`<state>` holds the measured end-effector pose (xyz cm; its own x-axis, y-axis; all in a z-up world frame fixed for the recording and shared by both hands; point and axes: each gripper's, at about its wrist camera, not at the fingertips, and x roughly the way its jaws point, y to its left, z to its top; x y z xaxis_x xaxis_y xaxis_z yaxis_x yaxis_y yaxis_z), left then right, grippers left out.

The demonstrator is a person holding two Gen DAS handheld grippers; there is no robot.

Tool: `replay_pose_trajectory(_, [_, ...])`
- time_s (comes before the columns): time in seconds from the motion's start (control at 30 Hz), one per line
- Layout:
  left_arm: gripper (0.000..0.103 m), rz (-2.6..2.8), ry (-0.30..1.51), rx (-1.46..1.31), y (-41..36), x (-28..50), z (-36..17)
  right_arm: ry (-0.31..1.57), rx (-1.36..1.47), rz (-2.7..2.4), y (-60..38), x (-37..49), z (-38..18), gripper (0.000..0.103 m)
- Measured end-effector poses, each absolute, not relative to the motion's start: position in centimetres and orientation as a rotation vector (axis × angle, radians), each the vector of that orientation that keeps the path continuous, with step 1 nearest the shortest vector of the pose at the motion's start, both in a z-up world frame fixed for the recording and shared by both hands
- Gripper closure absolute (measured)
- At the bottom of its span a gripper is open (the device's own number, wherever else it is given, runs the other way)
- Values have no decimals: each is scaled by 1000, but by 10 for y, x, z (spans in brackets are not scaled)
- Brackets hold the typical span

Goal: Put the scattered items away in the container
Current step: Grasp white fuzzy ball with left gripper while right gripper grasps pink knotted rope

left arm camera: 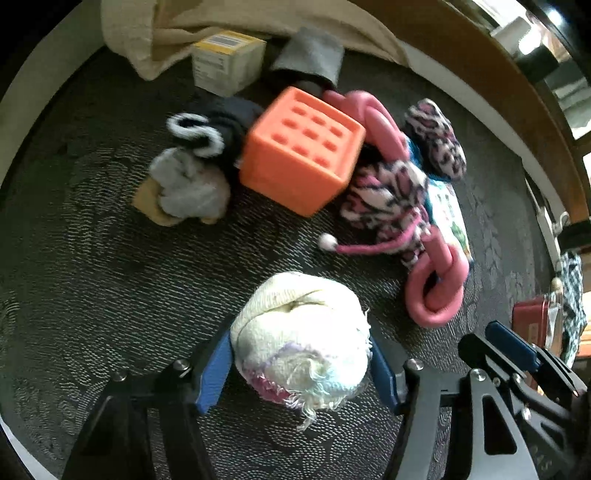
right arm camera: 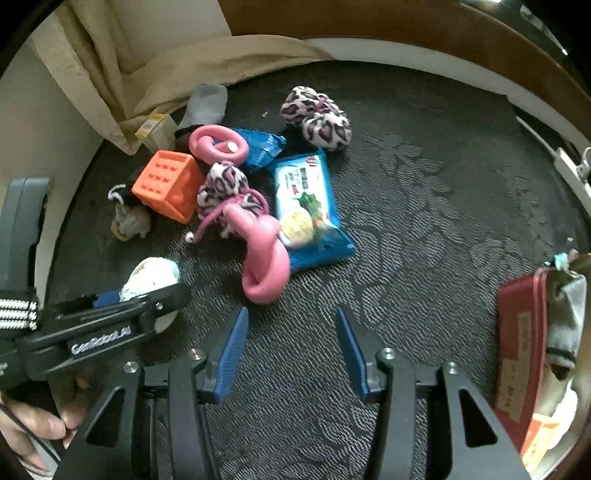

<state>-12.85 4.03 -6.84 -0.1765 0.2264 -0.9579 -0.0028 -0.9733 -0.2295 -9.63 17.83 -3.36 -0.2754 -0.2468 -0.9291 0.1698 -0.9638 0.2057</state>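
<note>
Dark patterned carpet (right arm camera: 424,206) spreads under everything, with a beige curtain (right arm camera: 155,77) bunched behind the orange cube (left arm camera: 303,151) and a curved wooden edge (right arm camera: 369,22) beyond that. Against the cube's right side lie a blue snack packet (right arm camera: 306,210), a pink linked toy (right arm camera: 264,266) and leopard-print socks (left arm camera: 384,199); at its left sits a grey sock ball (left arm camera: 186,184), and behind it a small yellow-topped box (left arm camera: 227,61). Far right of the cube stands the red container (right arm camera: 521,354), with a grey sock (right arm camera: 565,325) over its rim. Nearer the camera than the cube, the left gripper (left arm camera: 301,365) is clamped on a white sock ball (left arm camera: 303,339), blue pads pressing both sides. To its right, the right gripper (right arm camera: 291,350) hangs over bare carpet, jaws wide and holding nothing.
</note>
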Motion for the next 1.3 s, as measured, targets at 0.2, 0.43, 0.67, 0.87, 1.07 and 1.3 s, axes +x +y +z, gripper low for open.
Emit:
replay_pose_trajectory(0.2, [36,2290,-304,-1934,33,-127,-69,-105,1715,-2294,168,-112,-43,50])
replay_pose_trajectory(0.43, [36,2295,-326,-1945,31,-125,-68,-101,1728,-2254,157,-125,-57,50])
replay_pose_trajectory(0.67, [36,2294,-326,-1950,35,-122,-64,-93,1743,-2203,151,-126,-69,75])
replay_pose_trajectory(0.87, [36,2303,-309,-1934,43,-115,-55,-85,1709,-2219,151,-113,-60,76])
replay_pose_trajectory(1.07, [36,2325,-291,-1907,52,-102,-42,-87,1661,-2242,158,-99,-46,76])
replay_pose_trajectory(1.3, [36,2349,-263,-1869,68,-81,-23,-60,1592,-2286,169,-77,-27,76])
